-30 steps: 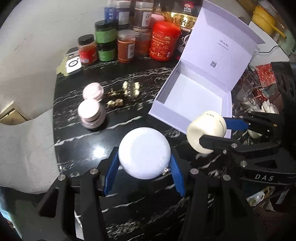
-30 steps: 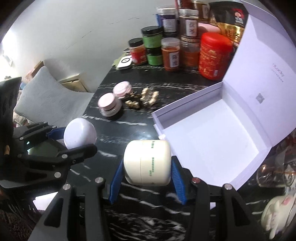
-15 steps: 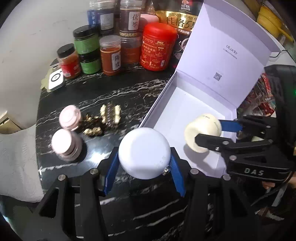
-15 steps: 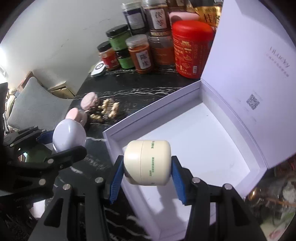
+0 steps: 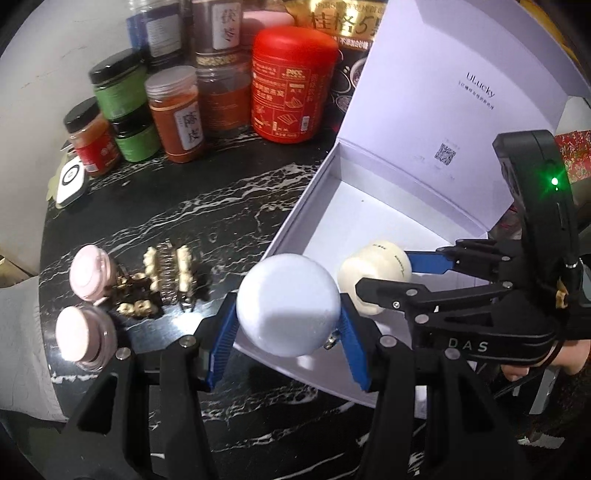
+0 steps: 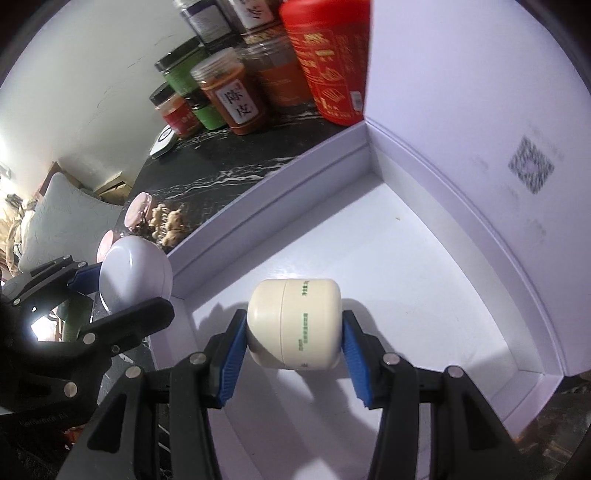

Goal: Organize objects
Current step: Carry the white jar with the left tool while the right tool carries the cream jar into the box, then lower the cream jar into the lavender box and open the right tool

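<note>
The open gift box (image 5: 373,221) lid reads "ULucky". The left gripper (image 5: 286,332) clamps a white round jar (image 5: 288,304). The right gripper (image 6: 293,347) grips a cream jar (image 6: 293,328) inside the box.

At the right wrist view's top edge, the red canister (image 6: 325,62) and the jars (image 6: 236,11) are cut off; the QR code (image 6: 532,170) on the box lid is blurred.

Two wrist fisheyes, both close over the open white cardboard box (image 5: 388,221).

The left view looks down from above the black marbled counter (image 5: 207,206) at the box's near-left corner, facing the jar row along the far edge. The right view sits lower and closer, inside the box's near side, facing its upright lid (image 6: 480,110). Both share the box floor, the red canister (image 5: 291,85) and each other's jaws.
</note>
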The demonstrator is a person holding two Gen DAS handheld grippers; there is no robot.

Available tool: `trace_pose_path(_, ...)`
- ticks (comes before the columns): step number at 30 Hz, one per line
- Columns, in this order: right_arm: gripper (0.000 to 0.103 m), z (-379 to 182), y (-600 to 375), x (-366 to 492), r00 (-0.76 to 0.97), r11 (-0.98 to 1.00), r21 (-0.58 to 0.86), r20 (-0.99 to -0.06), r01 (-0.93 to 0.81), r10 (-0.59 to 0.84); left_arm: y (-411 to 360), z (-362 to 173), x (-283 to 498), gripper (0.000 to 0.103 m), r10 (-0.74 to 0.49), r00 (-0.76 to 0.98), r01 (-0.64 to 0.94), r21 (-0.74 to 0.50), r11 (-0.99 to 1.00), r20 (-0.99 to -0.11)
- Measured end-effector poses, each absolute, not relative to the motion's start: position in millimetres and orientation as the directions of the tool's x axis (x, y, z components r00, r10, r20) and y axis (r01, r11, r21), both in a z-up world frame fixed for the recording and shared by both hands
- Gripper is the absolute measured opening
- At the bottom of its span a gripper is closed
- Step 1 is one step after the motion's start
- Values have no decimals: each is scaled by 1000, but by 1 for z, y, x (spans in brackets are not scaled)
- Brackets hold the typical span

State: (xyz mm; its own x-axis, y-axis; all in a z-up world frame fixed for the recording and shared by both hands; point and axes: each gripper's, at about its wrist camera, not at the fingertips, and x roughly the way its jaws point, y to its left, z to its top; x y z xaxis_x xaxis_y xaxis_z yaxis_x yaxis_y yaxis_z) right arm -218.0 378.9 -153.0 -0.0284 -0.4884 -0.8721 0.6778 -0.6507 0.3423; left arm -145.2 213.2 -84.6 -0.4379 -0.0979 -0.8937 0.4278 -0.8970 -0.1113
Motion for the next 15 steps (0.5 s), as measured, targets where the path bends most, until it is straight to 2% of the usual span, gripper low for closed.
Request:
trace_pose_path(6, 50, -146, 384, -226, -58, -648, 343, -856, 680, -513, 223, -96, -162, 50, -66, -427, 396, -120, -910, -902)
trace_pose_path(15, 51, -141, 398, -235, -132, -688, 265, -875, 676, -466, 231, -105, -181, 50, -43, -421, 353, -120, -928, -906)
